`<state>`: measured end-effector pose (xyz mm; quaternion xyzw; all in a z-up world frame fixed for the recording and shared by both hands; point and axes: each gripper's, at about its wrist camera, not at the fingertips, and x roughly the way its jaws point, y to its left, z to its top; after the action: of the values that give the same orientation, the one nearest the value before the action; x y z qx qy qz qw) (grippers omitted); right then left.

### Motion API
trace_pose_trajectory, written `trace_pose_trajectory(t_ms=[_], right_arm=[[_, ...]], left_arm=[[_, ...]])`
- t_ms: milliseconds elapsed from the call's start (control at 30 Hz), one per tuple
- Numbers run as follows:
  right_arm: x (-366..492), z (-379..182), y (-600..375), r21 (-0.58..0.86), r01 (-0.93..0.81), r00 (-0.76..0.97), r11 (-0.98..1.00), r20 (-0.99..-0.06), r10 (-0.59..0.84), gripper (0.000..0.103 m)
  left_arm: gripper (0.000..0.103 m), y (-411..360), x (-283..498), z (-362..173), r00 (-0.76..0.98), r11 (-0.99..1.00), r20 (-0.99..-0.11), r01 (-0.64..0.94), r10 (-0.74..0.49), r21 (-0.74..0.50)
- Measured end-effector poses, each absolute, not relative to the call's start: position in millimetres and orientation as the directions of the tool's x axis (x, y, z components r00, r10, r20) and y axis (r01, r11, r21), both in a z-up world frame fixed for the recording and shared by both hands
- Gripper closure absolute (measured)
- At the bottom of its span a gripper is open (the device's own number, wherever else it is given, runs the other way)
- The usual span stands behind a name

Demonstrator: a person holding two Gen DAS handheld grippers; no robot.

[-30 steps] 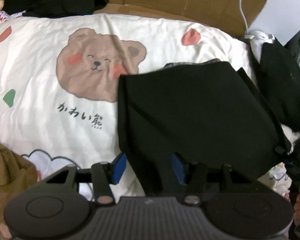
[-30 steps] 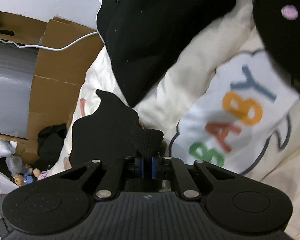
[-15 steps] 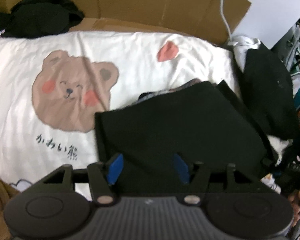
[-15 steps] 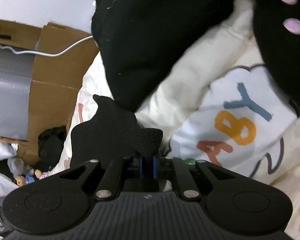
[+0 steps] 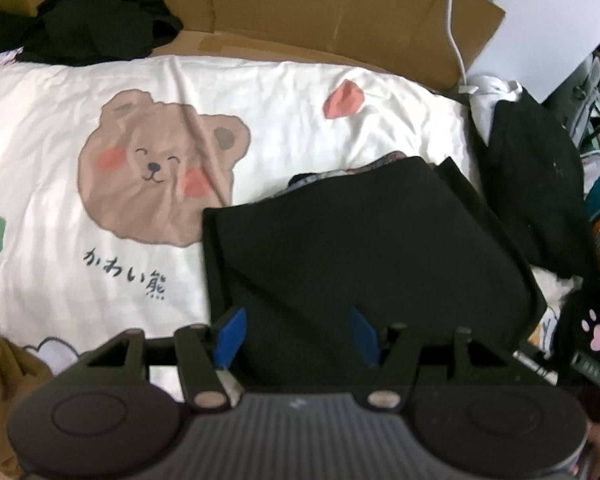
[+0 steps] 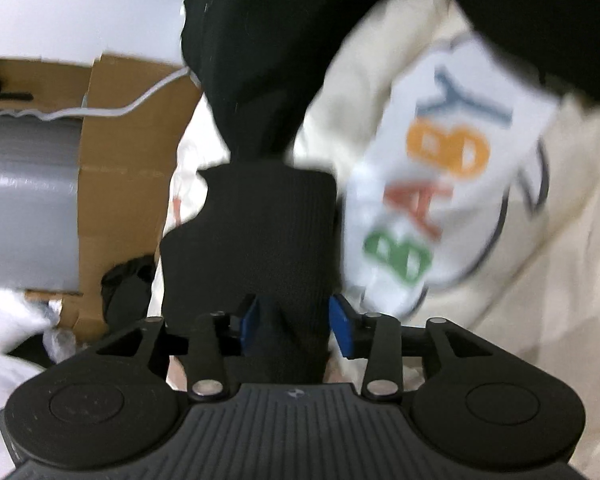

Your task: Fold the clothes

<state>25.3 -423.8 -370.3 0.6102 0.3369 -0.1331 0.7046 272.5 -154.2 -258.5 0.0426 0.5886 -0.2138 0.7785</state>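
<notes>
The black garment [image 5: 360, 248] is laid folded near the bed's [image 5: 260, 104] right edge, the left gripper [image 5: 298, 332] spread over it, while its ribbed cuff [image 6: 268, 240], judged unfinished, sits between the right gripper's [image 6: 296, 324] just-opened jaws.

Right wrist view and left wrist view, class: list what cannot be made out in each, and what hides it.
- Right wrist view: the "BABY" print is smeared by motion blur.
- Right wrist view: the ribbed black cuff covers the sheet behind the right gripper.
- Left wrist view: the folded black garment hides the patterned fabric beneath.
</notes>
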Motion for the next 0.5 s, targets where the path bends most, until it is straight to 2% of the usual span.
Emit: trace_pose_trajectory(t_ms=[500], right_arm=[[41, -391, -318, 0.787, 0.547, 0.672, 0.287, -0.617, 0.41, 0.058]], left_arm=[[0.041, -103, 268, -272, 0.19, 0.93, -0.948, 0.318, -0.255, -0.186]])
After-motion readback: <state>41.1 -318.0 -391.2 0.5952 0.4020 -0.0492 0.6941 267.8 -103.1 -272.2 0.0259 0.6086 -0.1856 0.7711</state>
